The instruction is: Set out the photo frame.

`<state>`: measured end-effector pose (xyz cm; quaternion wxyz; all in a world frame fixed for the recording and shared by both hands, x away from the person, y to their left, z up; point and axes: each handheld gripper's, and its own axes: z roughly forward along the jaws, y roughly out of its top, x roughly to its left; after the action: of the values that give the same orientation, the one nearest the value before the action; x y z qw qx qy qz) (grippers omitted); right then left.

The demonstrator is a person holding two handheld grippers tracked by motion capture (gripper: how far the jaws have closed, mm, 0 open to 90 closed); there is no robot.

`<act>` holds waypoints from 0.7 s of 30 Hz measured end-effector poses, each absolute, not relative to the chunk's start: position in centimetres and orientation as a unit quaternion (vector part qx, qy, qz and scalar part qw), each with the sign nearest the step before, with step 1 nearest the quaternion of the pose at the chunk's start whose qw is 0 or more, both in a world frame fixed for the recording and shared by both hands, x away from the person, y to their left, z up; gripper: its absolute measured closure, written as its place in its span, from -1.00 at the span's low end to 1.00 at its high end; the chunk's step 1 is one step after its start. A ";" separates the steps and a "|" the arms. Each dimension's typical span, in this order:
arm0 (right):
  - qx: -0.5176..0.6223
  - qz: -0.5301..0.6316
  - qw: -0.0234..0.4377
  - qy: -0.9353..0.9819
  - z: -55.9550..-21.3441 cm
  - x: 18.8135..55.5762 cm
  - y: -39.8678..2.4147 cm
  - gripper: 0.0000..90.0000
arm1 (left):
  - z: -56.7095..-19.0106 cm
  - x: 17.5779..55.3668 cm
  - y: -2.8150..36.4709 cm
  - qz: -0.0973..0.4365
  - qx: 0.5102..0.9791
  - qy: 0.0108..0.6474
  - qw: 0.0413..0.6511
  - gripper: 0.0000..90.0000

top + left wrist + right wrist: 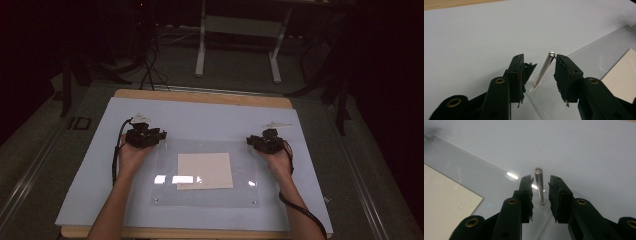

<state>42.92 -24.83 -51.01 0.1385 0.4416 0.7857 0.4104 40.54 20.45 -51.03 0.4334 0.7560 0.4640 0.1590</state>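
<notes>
Jaws apart on both sides: the left gripper (540, 72) straddles a metal pin (544, 70) at the clear sheet's (205, 197) far left corner, its top brushing one pad, while the right gripper (541, 192) brackets another pin (539, 185) untouched at the far right corner.

Wooden table (200, 96) under pale sheet (120, 165)

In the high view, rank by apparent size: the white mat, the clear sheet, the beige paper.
1. White mat, covering nearly the whole tabletop.
2. Clear sheet, lying on the mat.
3. Beige paper, lying within the sheet's outline.
All three lie flat on one table, so nearness hardly skews this.
</notes>
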 end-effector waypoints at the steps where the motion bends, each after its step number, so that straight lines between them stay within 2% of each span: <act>1: 0.439 0.411 0.145 0.786 -50.9 42.8 -24.9 0.59 | -51.0 40.4 20.5 0.162 0.754 0.465 0.434 0.30; 10: 0.434 0.431 0.157 0.775 -50.5 42.2 -25.2 0.63 | -51.3 39.8 20.5 0.182 0.746 0.468 0.438 0.35; 21: 0.443 0.436 0.167 0.765 -51.0 42.4 -25.0 0.66 | -51.5 39.5 20.1 0.191 0.750 0.453 0.442 0.58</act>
<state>42.45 -24.95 -51.01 0.1673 0.4426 0.7653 0.4364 39.51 20.11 -51.47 0.4419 0.7503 0.4531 0.1910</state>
